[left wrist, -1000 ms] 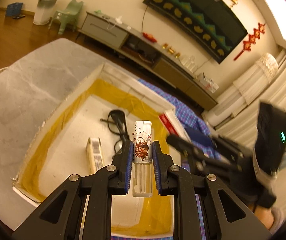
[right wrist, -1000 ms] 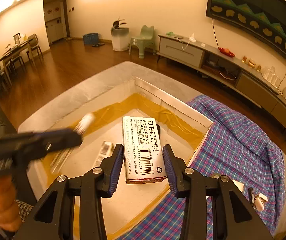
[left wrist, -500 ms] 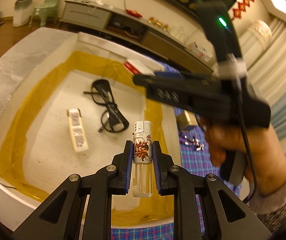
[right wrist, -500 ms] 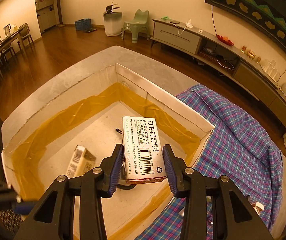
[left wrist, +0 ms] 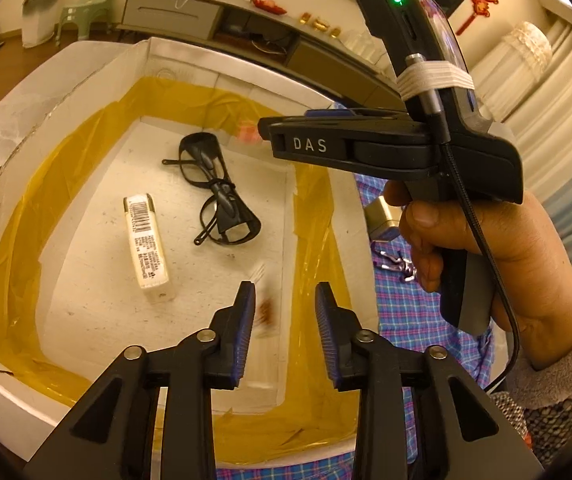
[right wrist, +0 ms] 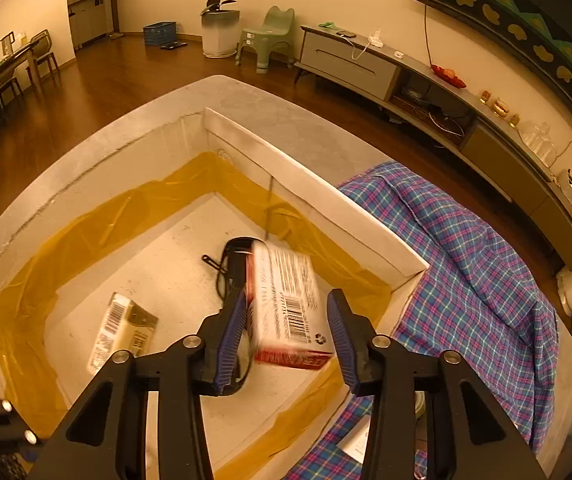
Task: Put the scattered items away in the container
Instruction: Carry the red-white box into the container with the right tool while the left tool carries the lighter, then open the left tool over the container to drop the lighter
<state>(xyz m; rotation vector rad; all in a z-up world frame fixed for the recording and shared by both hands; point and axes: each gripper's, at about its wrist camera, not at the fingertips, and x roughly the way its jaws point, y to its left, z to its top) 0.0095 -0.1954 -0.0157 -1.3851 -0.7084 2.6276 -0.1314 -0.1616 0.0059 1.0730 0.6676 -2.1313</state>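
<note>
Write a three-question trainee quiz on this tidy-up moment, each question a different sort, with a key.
1. True or false: the right gripper clamps the staples box.
2. Which item lies nearest the glasses inside the container?
A. barcoded white pack
B. spoon
C. mug
3. Fill in: the cloth beside the container is ____ patterned.

Key: 1 false, the jaws have just been opening and the blurred box tilts loose between them; 2 A; 3 plaid.
</note>
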